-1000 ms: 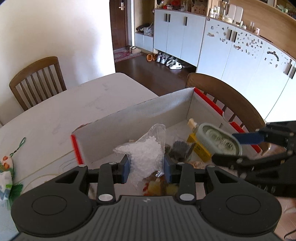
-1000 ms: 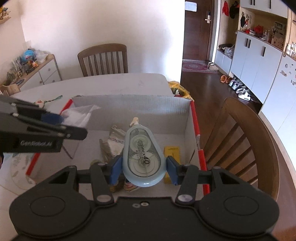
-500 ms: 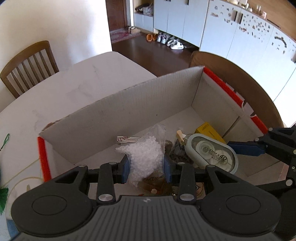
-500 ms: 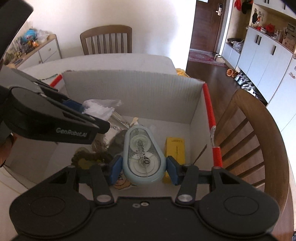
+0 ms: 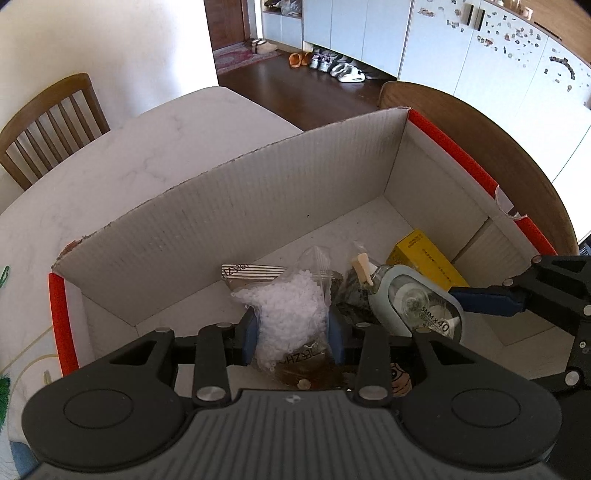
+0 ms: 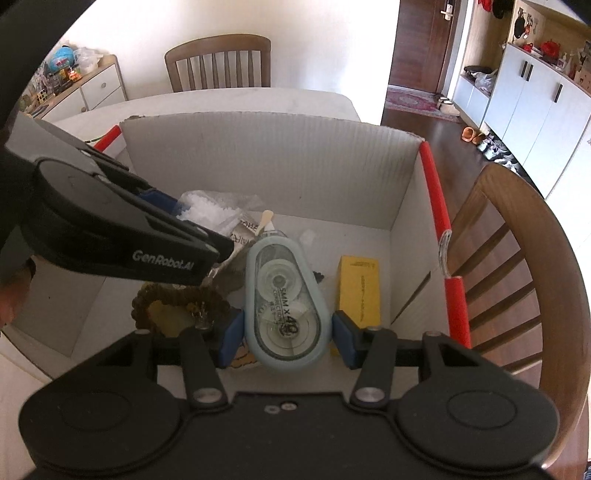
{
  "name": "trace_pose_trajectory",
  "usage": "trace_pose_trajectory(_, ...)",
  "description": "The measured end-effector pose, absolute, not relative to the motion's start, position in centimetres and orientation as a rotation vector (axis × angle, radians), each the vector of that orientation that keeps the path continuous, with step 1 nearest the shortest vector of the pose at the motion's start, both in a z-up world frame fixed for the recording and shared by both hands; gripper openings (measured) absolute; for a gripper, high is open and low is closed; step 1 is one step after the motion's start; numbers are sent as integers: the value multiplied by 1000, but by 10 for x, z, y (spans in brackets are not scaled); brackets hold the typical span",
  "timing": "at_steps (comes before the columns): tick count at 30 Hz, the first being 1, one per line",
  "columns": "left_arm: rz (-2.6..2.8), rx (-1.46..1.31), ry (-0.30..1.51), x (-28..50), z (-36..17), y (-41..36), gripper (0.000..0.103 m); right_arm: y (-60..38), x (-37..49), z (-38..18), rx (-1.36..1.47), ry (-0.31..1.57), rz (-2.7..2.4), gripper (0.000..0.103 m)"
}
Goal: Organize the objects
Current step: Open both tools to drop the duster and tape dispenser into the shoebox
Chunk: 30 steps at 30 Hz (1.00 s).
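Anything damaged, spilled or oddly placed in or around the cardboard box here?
Only the cardboard box itself: its far wall's top edge is ragged, as if torn. Nothing looks spilled. The bag of white beads and correction tape sit squarely between the grippers' pads.

White wall, wooden chairs — dark floor, white cabinets.

The correction tape reads "5MM x 40"; the left hand-held gripper carries "GenRobot.AI" on its side.

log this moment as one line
left claw: shut on bead bag | right claw: shut on tape | both over box
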<state>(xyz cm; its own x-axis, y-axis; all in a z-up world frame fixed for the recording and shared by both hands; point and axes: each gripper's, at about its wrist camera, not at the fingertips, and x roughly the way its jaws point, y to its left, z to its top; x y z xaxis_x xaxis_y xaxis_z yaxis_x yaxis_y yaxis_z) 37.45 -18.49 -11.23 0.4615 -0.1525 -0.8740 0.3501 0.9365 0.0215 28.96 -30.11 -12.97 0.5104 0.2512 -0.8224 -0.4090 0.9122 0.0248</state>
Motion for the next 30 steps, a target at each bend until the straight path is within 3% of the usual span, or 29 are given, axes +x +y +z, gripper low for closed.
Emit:
trace_pose_trajectory(4,-313,189,1054,375,-112,-182,44,-301,293,-128,-178,957,404,53)
trace_pose_trajectory(6,-308,174,1056,374,-112,-180,58,-302,292,-128,-178,960,412,55)
trace_pose_trajectory(7,-303,169,1053,374,-112,-178,59,-303,292,-128,-178,958,414,56)
trace_pose_trajectory(30,-255,76,938,327,-68,-148,61,-321,268,-81,-80,877,459,66)
